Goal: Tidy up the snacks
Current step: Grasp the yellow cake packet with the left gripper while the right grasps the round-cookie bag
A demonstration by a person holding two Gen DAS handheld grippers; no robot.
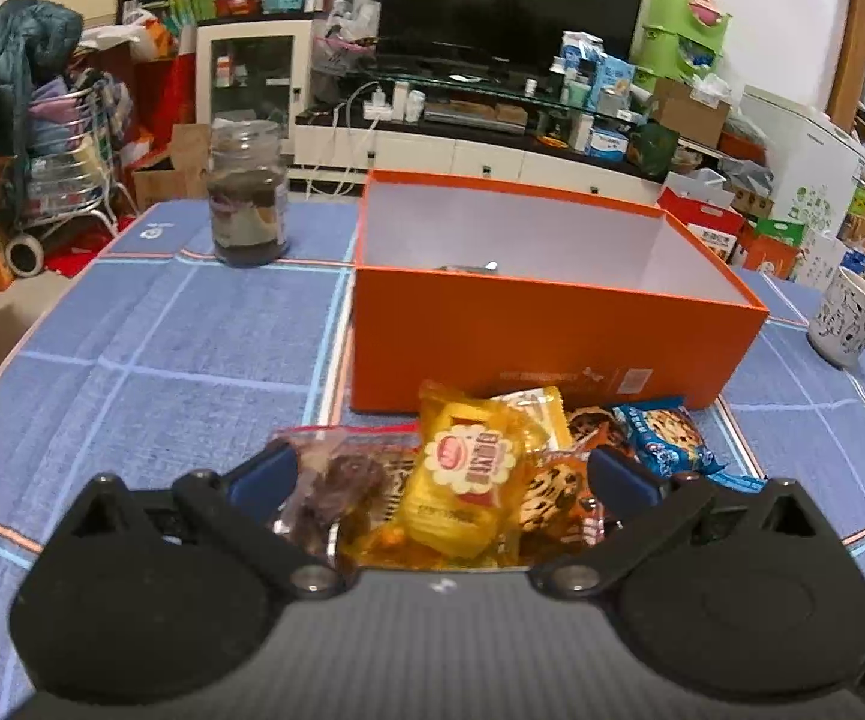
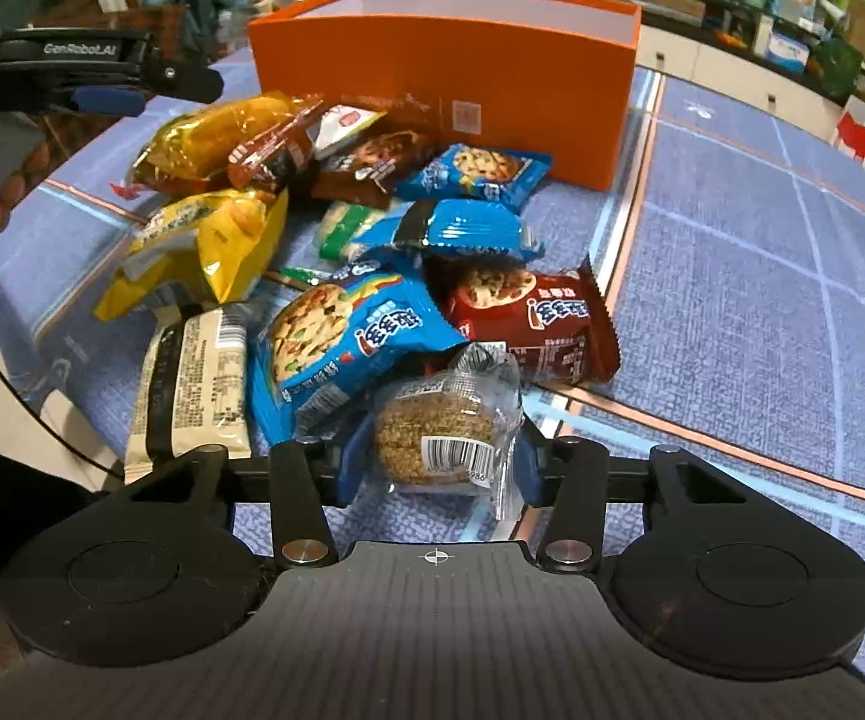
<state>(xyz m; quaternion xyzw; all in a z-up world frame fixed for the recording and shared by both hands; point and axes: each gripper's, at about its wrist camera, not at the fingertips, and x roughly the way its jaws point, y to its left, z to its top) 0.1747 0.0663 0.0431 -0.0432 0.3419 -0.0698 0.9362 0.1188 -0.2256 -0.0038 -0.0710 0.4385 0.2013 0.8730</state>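
Right tongs (image 2: pixel 438 462) are clamped on a clear-wrapped round grain cake (image 2: pixel 432 432) at the near edge of the snack pile (image 2: pixel 336 228) on the blue checked table (image 2: pixel 732 312). Left tongs (image 1: pixel 441 474) stand released, jaws wide above a yellow packet (image 1: pixel 462 480), gripping nothing. The orange box (image 1: pixel 552 336) sits open just beyond the pile. A glass jar (image 1: pixel 248 198) stands at far left, a patterned mug (image 1: pixel 846 318) at right.

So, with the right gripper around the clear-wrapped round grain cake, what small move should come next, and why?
Probably lift it straight up a little. The right gripper has its blue pads against both sides of the clear-wrapped round grain cake, which lies against the blue cookie packet. The open orange box stands behind the pile, so the cake must clear the pile first.
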